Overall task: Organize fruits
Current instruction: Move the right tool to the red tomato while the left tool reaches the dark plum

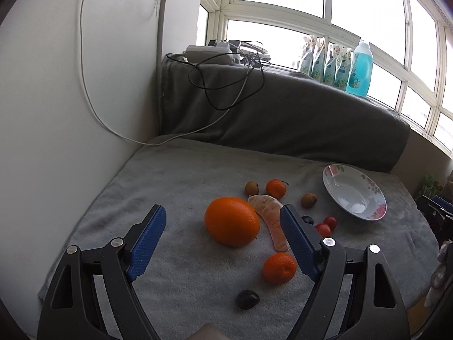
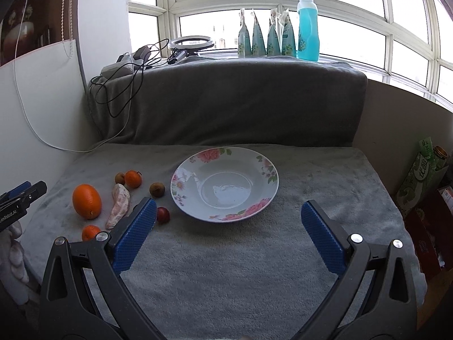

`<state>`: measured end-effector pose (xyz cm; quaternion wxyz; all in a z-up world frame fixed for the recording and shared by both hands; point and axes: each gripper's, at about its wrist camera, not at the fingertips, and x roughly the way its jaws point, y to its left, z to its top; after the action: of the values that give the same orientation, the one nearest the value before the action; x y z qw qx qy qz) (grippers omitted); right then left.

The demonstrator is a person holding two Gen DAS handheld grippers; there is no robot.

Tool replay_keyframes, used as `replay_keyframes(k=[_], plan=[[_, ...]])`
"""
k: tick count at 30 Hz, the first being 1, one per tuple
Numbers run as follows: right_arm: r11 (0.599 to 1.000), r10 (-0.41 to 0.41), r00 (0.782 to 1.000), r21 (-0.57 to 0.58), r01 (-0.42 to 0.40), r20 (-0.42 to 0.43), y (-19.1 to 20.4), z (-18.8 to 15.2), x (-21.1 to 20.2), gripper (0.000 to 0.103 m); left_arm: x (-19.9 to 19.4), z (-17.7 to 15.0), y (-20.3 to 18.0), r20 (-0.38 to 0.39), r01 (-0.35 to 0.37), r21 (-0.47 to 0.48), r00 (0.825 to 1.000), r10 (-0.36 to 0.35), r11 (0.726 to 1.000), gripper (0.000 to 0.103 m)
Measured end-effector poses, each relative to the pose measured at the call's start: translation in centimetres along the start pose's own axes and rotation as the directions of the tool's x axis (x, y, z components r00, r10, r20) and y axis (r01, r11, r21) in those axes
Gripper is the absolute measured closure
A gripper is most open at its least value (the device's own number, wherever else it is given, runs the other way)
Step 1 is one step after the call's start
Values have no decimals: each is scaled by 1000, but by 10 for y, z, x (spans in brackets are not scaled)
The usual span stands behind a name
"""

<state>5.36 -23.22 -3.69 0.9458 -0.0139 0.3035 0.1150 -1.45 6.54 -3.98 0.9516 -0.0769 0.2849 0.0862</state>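
Both wide apart: left gripper [image 1: 223, 240] hovers over the large orange [image 1: 232, 221], right gripper [image 2: 228, 216] near the plate [image 2: 266, 167] (bare inside).

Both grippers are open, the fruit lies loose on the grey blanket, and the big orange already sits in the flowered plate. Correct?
Not quite: the plate is empty in the right wrist view. The big orange lies on the blanket with the other fruit. The left gripper and right gripper are indeed open.
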Motion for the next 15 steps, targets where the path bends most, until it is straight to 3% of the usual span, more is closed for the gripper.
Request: replay_keyframes(k=[5, 13, 15], plan=[[993, 114, 992, -23, -116, -55, 12, 1, 16, 0, -4, -10, 11, -32, -7, 2, 999, 7, 1000, 20], [975, 163, 982, -134, -175, -98, 41, 1, 32, 0, -6, -27, 16, -75, 11, 17, 997, -9, 1000, 21], [967, 180, 976, -157, -199, -124, 48, 1, 36, 9, -6, -29, 17, -83, 24, 12, 996, -23, 1000, 21]])
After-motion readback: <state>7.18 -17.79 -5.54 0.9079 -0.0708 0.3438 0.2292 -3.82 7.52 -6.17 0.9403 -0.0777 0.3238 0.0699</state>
